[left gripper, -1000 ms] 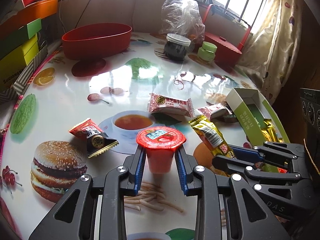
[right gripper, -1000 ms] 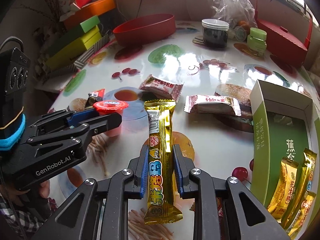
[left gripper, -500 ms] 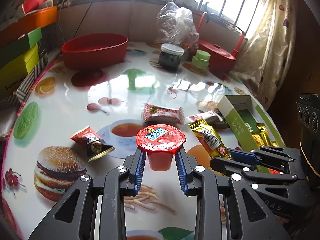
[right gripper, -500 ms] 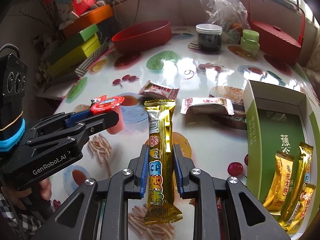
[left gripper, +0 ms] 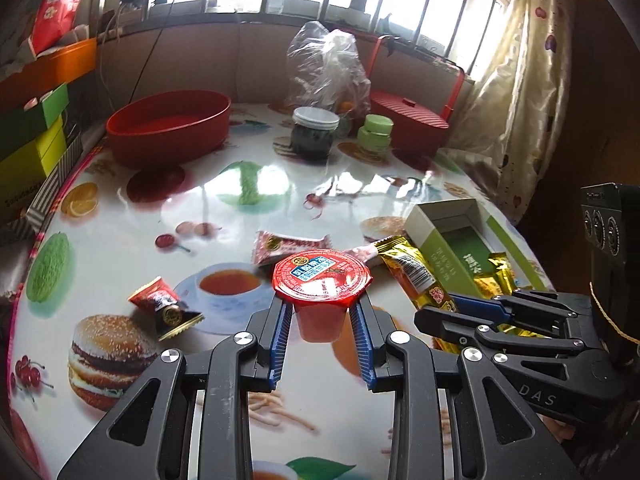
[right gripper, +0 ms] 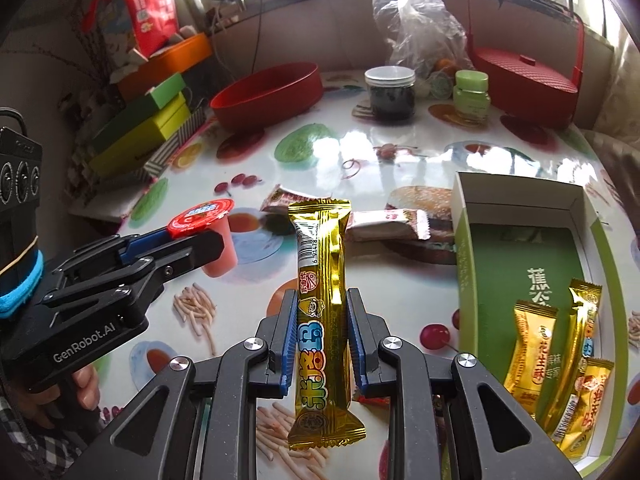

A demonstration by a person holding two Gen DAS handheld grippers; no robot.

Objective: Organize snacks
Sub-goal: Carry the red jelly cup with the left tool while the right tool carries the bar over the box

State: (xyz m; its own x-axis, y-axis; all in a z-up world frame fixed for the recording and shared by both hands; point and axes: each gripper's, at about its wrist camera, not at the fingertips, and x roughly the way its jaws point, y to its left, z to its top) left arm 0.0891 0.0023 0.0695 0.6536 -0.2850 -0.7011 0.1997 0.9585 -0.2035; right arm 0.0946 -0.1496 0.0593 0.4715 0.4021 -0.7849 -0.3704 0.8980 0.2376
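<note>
Left gripper [left gripper: 322,322] clenched on a jelly cup [left gripper: 321,298], blue pads pressed to both sides of the pink cup body just under its red foil lid; cup upright and clear of the table [left gripper: 120,184]. Right gripper [right gripper: 322,322] clenched on a gold snack bar [right gripper: 322,312], gripped around the middle, one end jutting far past the fingertips, the other hanging back toward the camera. Seen from the right gripper: left gripper off to the left, cup at its tip. Seen from the left gripper: right gripper off to the right, bar sticking forward. Right of the right gripper, an open green box [right gripper: 520,248] with three gold packets [right gripper: 560,364] lying in its near end. Ahead of both grippers, two pink wrapped snacks [right gripper: 388,224] on the table. Left of the left gripper, a small red and black packet [left gripper: 164,306]. Far ahead, a red oval tub [left gripper: 168,128], a dark jar [left gripper: 314,132], a small green jar [left gripper: 374,132], a red handled basket [left gripper: 408,120].
</note>
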